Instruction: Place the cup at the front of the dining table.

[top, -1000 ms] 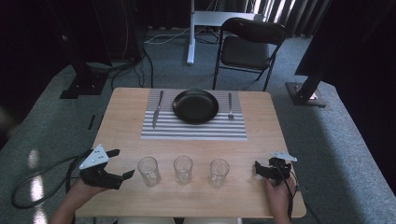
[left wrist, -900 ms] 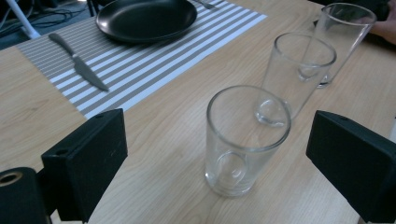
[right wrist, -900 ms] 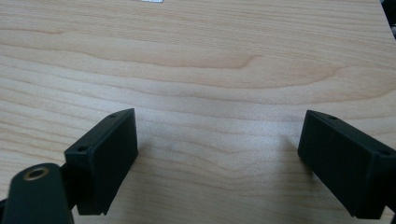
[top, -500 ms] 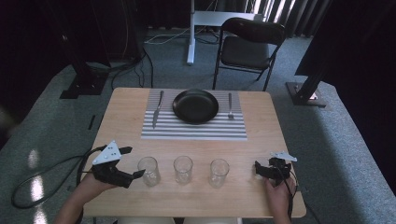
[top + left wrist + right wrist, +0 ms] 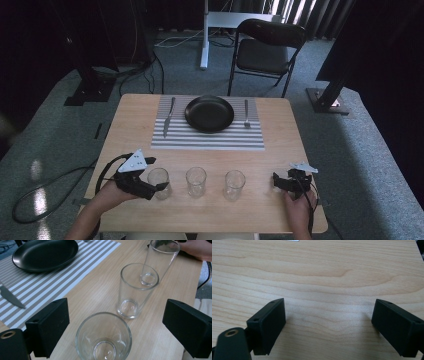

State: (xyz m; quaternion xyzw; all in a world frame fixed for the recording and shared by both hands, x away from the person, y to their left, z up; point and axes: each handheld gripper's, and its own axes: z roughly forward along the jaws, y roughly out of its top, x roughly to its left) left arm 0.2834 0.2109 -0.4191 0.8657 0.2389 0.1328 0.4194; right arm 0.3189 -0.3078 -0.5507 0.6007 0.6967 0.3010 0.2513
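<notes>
The wooden table (image 5: pixel 280 150) carries a grey-and-white striped placemat (image 5: pixel 207 137) at its far side, with a black plate (image 5: pixel 209 113) on it, empty, a knife (image 5: pixel 169 114) to its left and a fork (image 5: pixel 246 113) to its right. Along the near side three clear drinking glasses stand upright in a row, all empty and well apart from each other: the left glass (image 5: pixel 158 182), the middle glass (image 5: pixel 196 181) and the right glass (image 5: pixel 234 184). I can read no writing on any of them. The left tongs (image 5: pixel 156 174) are spread wide with one jaw on each side of the left glass, and in the left gripper view neither jaw touches it. The right tongs (image 5: pixel 274 181) rest low over bare wood near the table's right edge, also wide apart and holding nothing.
</notes>
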